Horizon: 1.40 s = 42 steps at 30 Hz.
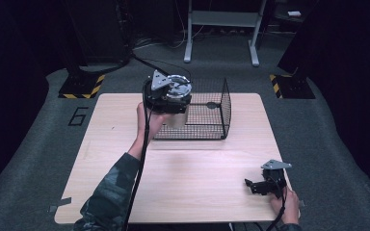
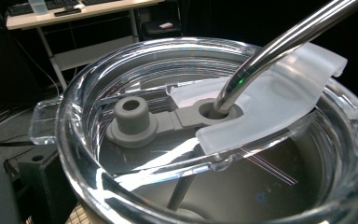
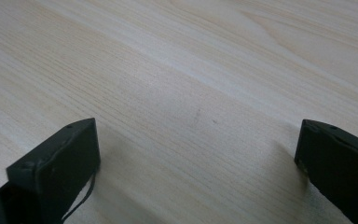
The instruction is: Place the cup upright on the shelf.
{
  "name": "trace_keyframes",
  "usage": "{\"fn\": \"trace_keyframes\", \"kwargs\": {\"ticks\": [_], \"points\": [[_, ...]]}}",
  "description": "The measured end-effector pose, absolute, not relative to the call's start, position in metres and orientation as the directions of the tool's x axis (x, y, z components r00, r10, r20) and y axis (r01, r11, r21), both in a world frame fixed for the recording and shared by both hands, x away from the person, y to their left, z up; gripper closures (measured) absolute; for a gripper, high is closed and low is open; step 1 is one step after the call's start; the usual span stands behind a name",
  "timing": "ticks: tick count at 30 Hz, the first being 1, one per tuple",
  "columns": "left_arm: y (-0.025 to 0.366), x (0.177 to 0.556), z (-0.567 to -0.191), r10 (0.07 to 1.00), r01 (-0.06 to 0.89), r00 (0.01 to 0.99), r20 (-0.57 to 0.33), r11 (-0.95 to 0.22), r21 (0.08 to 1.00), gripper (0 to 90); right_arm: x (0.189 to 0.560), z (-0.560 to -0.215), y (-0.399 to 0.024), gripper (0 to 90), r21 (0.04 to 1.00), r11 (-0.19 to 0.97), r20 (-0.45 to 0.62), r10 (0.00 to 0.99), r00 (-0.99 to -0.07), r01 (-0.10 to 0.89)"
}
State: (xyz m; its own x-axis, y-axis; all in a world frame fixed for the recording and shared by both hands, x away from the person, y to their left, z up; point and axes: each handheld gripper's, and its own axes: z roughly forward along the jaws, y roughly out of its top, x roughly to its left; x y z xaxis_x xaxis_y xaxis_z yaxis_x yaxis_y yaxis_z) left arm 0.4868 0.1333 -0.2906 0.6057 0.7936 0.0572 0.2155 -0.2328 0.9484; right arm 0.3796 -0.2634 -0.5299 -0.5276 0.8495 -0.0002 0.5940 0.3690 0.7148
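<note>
Near edge: right gripper (image 1: 254, 185) resting on pale wood-grain table (image 1: 197, 183), black blocky jaws spread wide, nothing between. Farther back: left gripper (image 1: 166, 94) holding tumbler (image 1: 176, 115) at front-left of black wire-mesh basket (image 1: 212, 113); jaw state cannot tell. Clear round lid (image 2: 121, 84), grey rubber plug (image 2: 130, 116), shiny steel straw (image 2: 279, 46).

The high view looks forward and down over the whole table (image 1: 183, 178). The left gripper view sits very close above a cup lid (image 2: 205, 116). The right gripper view skims the tabletop, which the high view shares.
</note>
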Motion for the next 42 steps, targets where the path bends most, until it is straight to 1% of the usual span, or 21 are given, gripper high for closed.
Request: {"fn": "trace_keyframes", "kwargs": {"ticks": [21,24,42], "points": [[0.116,0.520,-0.289,0.823,0.252,0.567,0.037,-0.216,0.943,3.5,0.379,-0.530,-0.263,0.0,0.715,0.361,0.008,0.852,-0.524,0.598],[0.116,0.525,-0.290,0.819,0.257,0.571,0.054,-0.241,0.936,3.5,0.379,-0.530,-0.263,0.0,0.715,0.363,0.007,0.851,-0.525,0.597],[0.109,0.556,-0.305,0.844,0.313,0.536,0.010,-0.209,0.926,3.5,0.380,-0.530,-0.264,0.0,0.715,0.370,0.004,0.846,-0.533,0.593]]}}
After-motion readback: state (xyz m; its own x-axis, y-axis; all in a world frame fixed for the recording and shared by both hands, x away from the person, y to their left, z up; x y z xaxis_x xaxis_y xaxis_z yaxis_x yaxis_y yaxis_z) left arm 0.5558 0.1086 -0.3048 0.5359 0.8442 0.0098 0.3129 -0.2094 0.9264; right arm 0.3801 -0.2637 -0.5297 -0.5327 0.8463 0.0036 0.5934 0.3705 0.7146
